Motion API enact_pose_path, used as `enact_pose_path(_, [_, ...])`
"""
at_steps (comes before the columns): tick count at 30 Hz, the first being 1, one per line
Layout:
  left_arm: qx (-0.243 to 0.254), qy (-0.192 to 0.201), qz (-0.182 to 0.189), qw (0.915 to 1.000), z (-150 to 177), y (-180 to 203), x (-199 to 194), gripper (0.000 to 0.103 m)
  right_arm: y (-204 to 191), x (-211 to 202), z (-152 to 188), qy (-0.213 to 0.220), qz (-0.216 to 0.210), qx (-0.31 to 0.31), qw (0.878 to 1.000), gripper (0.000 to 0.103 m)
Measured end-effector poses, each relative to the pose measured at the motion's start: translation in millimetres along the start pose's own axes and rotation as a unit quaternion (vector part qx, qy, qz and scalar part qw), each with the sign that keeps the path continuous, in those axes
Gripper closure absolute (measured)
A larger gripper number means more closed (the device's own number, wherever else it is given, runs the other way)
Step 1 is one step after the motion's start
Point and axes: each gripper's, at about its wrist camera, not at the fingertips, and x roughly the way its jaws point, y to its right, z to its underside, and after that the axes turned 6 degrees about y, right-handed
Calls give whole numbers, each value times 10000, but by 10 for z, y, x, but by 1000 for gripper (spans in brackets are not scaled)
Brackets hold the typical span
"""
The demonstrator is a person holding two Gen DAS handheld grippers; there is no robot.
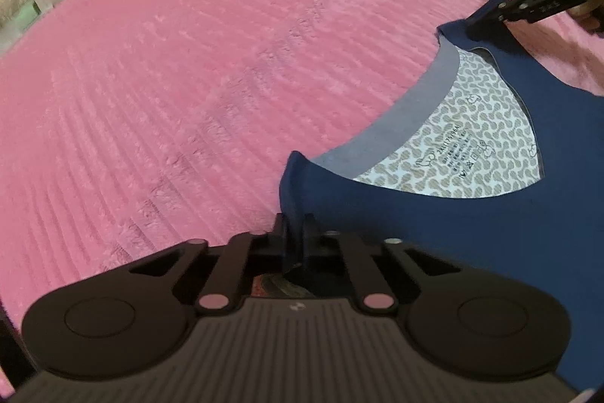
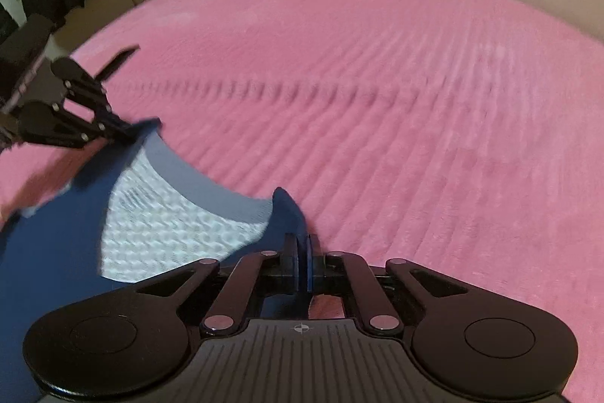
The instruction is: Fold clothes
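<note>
Pink plush fabric [image 1: 188,82], ribbed in soft rows, covers the wide surface on which the work is done; whether it is a bed or a rug cannot be told. Beyond it a pale wall and a cluttered room are seen in the right wrist view.

A navy shirt [image 1: 472,252] is held at both shoulder points, near the neckline. At the left, the left gripper [image 1: 296,237] is closed on one shoulder corner of the cloth. At the right, the right gripper [image 2: 302,255] is closed on the other corner, a thin fold being pinched between its fingers.

The shirt is of smooth, limp knit, with a grey collar band [image 1: 415,101] and a patterned white lining [image 1: 472,131] carrying a printed size label.

It is judged that the shirt is being spread flat before the first fold. The next move calls for even tension on both corners, so the cloth is laid down without wrinkles.
</note>
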Motion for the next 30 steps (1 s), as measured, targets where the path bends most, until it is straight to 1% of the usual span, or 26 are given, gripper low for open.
enact_pose_path(2, [26, 186, -127, 9997, 24, 61, -129, 102, -233, -294, 72, 340, 98, -188, 9992, 101])
enact_pose_path(3, [10, 338, -164, 9993, 45, 89, -244, 102, -349, -441, 108, 510, 146, -282, 9982, 101])
enact_pose_path(5, [-3, 703, -237, 9972, 106, 166, -537, 102, -582, -735, 180, 849, 243, -470, 9950, 101])
enact_pose_path(8, [56, 1337, -226, 9907, 294, 377, -1106, 102, -932, -1177, 288, 1354, 388, -750, 9872, 101])
enact_pose_path(11, [344, 1803, -163, 9829, 599, 722, -1681, 102, -1554, -1576, 667, 1483, 530, -1470, 9765, 101])
enact_pose_path(15, [873, 2100, -121, 9737, 1193, 1388, -2442, 102, -2288, -2109, 1200, 1491, 708, -2247, 9603, 102])
enact_pose_path(16, [968, 2127, -128, 9722, 1350, 1562, -2612, 102, -2467, -2252, 1340, 1493, 766, -2418, 9557, 102])
enact_pose_path(19, [1291, 2101, -195, 9689, 1855, 2137, -3067, 102, -3045, -2642, 1925, 1376, 1039, -2851, 9429, 102])
enact_pose_path(22, [1427, 1904, -201, 9711, 2410, 2769, -3400, 102, -3600, -2919, 2621, 1162, 1061, -2896, 9441, 102])
enact_pose_path(23, [1563, 1786, -222, 9712, 2593, 2997, -3459, 102, -3786, -2999, 2870, 1072, 1049, -2914, 9448, 102])
enact_pose_path(25, [2031, 1515, -337, 9668, 2937, 3460, -3519, 102, -4067, -3036, 3283, 881, 1097, -2982, 9441, 102])
enact_pose_path(26, [2191, 1409, -378, 9647, 3087, 3653, -3535, 102, -4167, -3037, 3458, 821, 1117, -2884, 9474, 102])
enact_pose_path(28, [2348, 1260, -427, 9629, 3340, 3958, -3536, 102, -4300, -3018, 3795, 727, 1196, -2644, 9542, 103])
enact_pose_path(29, [2404, 1205, -496, 9619, 3448, 4093, -3530, 102, -4382, -2998, 3931, 690, 1242, -2563, 9561, 103])
enact_pose_path(30, [2411, 1190, -593, 9614, 3526, 4195, -3522, 103, -4439, -2976, 4020, 642, 1299, -2605, 9546, 103])
